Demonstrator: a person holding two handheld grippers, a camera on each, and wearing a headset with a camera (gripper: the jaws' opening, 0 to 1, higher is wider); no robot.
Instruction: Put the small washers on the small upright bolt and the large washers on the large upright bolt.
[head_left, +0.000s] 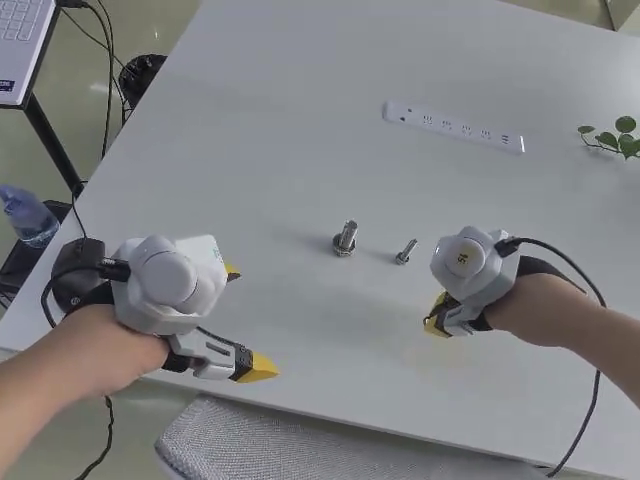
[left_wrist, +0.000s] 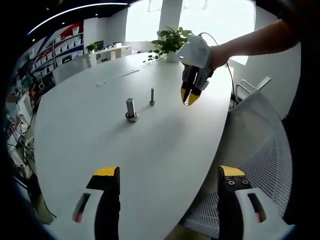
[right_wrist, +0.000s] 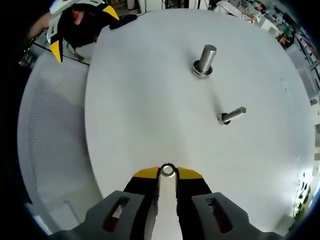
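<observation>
Washer (right_wrist: 168, 170) pinched at frame bottom in right gripper (right_wrist: 168, 173), likely bound for small bolt (right_wrist: 232, 115) upper right; left gripper (left_wrist: 169, 172) wide, waiting.

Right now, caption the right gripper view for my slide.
Right gripper pinches a washer over the white table, large bolt and small bolt ahead.

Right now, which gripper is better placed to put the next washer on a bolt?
Right. The right gripper is shut on a washer, close to the small bolt and large bolt. The left gripper is open and empty at the table edge.
</observation>
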